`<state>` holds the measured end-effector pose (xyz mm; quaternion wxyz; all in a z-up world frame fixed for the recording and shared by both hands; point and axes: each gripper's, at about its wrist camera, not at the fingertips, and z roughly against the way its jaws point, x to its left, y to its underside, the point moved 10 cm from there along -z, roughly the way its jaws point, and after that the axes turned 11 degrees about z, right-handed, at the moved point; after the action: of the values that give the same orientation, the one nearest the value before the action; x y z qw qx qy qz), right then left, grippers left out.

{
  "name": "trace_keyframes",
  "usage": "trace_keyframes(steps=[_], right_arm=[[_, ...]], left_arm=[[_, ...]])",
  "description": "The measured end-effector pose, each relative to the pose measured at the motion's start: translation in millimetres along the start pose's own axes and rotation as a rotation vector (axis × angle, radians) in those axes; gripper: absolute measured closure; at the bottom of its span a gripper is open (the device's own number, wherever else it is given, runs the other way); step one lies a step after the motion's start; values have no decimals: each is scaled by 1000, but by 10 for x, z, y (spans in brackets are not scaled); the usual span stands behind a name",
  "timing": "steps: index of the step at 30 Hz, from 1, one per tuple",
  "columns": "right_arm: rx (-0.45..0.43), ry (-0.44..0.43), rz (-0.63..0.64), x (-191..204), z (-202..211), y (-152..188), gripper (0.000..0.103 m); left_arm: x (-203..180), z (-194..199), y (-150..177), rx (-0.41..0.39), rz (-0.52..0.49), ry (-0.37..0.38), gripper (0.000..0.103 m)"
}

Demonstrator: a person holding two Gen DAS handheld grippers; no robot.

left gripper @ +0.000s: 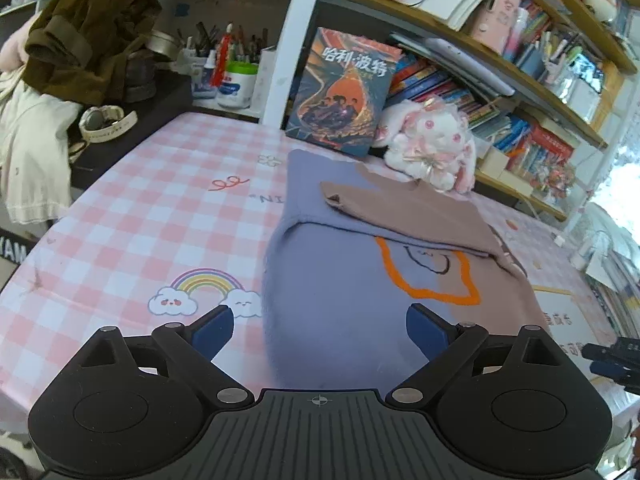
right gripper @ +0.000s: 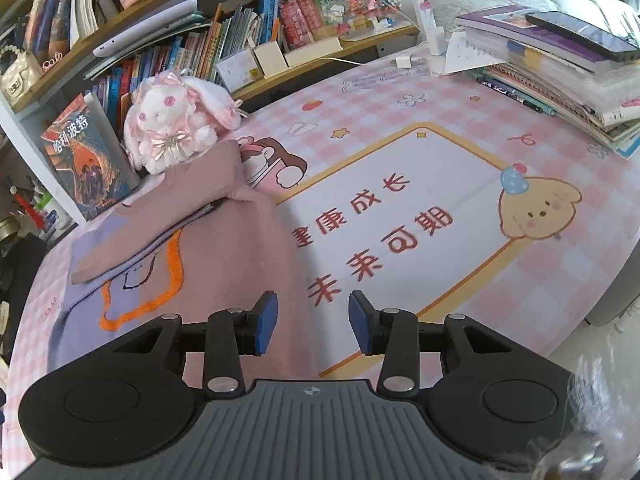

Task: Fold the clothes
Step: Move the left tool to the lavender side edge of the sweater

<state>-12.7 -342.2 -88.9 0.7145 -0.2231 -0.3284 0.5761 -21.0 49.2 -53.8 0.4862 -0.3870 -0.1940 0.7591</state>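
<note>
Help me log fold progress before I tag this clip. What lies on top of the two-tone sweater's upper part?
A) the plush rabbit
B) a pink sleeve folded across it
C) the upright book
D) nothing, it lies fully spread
B: a pink sleeve lies folded across the sweater above its orange outline, while the plush rabbit and the book stand behind it.

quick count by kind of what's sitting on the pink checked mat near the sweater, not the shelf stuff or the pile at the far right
Sweater, purple and pink, sleeves folded in: 1
Plush bunny, white and pink: 1
Book standing upright behind the sweater: 1
Total: 3
</note>
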Motion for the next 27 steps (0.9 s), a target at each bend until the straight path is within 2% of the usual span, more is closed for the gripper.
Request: trace_keyframes(steps=[3,7,10,13,17,21,24,27], right_arm=[[41,-26,19,-34,-45,-23,65],[92,-81,110,-24,-136,-17,65],[149,-125,128,-81,-209,-2,65],[179,-187,161,-75,-263,2,65],[208,-218,173,-85,-315,39,65],[210,-239,164,-115,-335,67,65],[201,-259,155,-126,-366,110,65],[177,-297,131,-126,-396,136,66]], left_arm=[[22,-13,60,23,30,-32,12],[51,-77,179,42,89,-91,32],[70,-116,270,54,160,-145,33],[78,-135,329,45,165,-209,33],[146,-138,392,42,205,-243,33],[220,-242,397,45,206,-238,33],[261,-322,406,38,192,-208,33],[325,-361,398,12,221,-157,34]])
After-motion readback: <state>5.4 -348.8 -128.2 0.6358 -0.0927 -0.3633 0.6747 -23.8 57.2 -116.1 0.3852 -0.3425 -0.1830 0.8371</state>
